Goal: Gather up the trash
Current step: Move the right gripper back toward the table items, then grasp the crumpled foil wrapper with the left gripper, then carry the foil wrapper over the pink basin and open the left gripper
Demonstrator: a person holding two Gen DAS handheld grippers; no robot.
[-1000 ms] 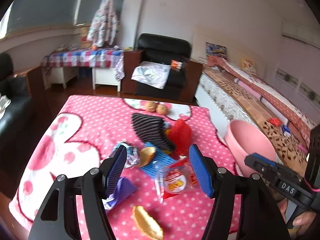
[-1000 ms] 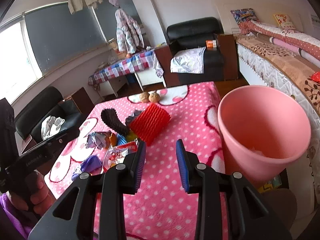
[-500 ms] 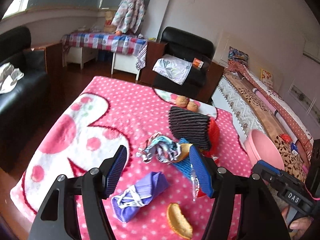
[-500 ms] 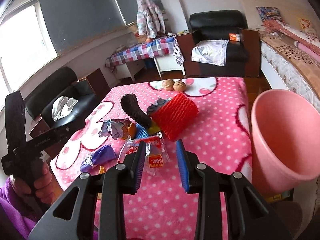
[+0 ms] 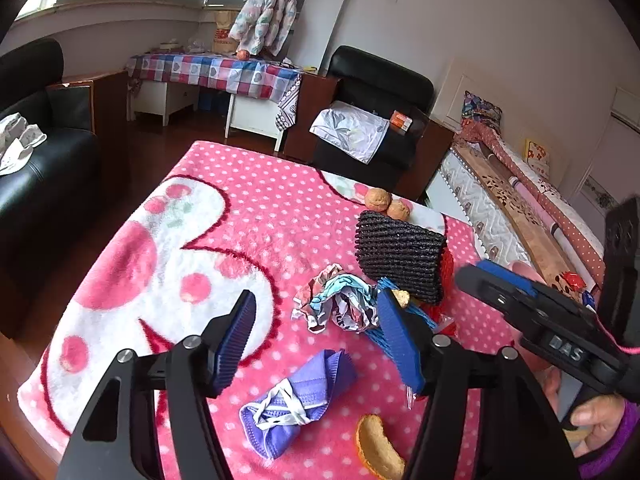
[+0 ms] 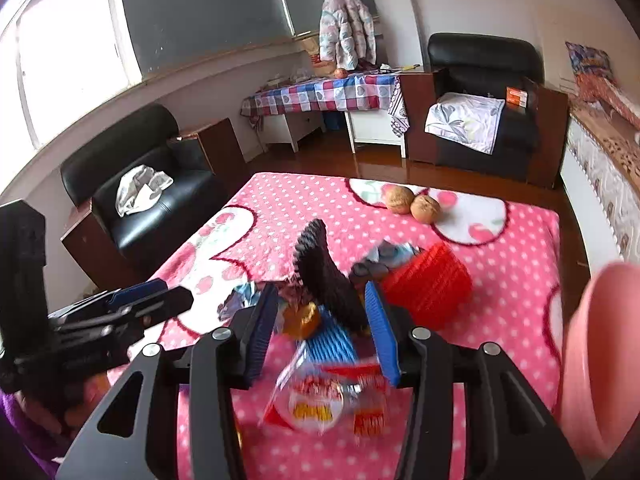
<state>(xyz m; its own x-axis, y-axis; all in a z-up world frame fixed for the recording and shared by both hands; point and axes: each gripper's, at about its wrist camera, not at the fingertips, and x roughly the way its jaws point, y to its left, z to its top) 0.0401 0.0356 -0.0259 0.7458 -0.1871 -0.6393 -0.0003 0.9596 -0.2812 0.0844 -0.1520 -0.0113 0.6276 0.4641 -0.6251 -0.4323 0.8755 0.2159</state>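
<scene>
Trash lies on a pink dotted blanket [image 5: 256,216]. My left gripper [image 5: 316,344] is open above a crumpled purple mask [image 5: 296,396], with a crumpled wrapper [image 5: 340,304] beyond it and an orange peel [image 5: 376,452] at the lower right. My right gripper [image 6: 320,328] is open over a red snack packet [image 6: 328,396], a blue foam net [image 6: 332,340] and a peel piece [image 6: 304,320]. A black foam net [image 6: 324,276] and a red foam net [image 6: 428,284] stand behind. The pink bin [image 6: 600,360] is at the right edge.
Two walnuts [image 6: 412,204] lie at the blanket's far end. Black armchairs [image 6: 488,100], a checked-cloth table [image 6: 320,96] and a sofa [image 6: 144,196] stand around. A bed [image 5: 520,216] runs along the right. The right gripper's body [image 5: 540,320] crosses the left wrist view.
Both grippers moved left and forward over the trash pile. The right gripper came down close to the snack packet, and the bin slid to the right edge of its view.
</scene>
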